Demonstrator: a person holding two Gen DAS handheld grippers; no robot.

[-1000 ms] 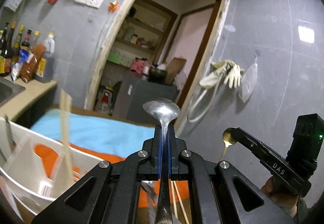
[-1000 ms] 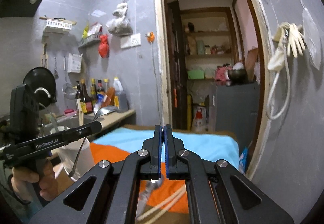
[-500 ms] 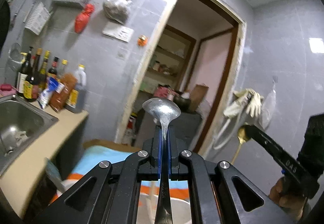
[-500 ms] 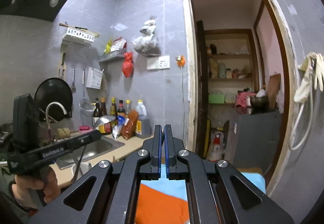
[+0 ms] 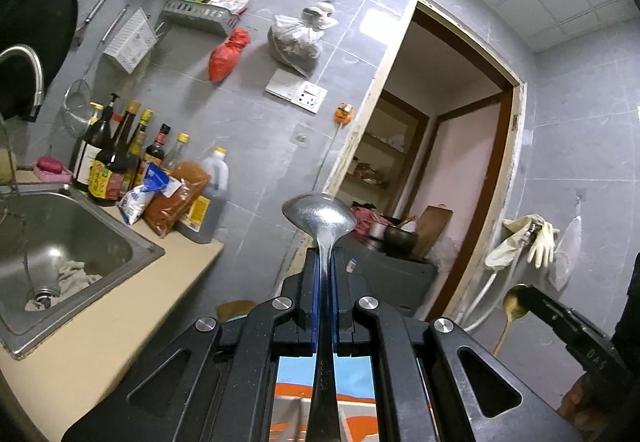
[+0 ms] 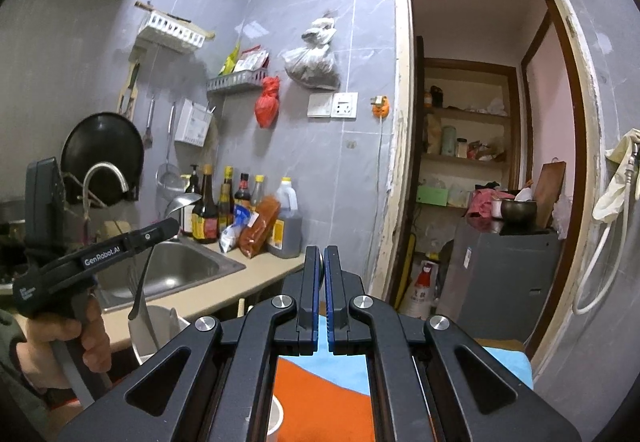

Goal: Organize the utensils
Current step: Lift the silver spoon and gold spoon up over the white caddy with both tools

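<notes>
My left gripper is shut on a silver spoon, bowl up, raised high above the counter. It also shows in the right wrist view, with the silver spoon hanging through it. My right gripper is shut, its fingers almost touching, with only a thin edge showing between them. In the left wrist view the right gripper holds a gold spoon, bowl up. A white utensil holder stands low, below the left gripper.
A steel sink sits in a beige counter, with several sauce bottles by the wall. An orange and blue cloth lies below. A doorway opens to a storeroom; gloves hang on the right wall.
Both grippers have risen and tilted upward with their spoons. The white holder and cloth have dropped out of the left wrist view; the sink and wall now fill it.
</notes>
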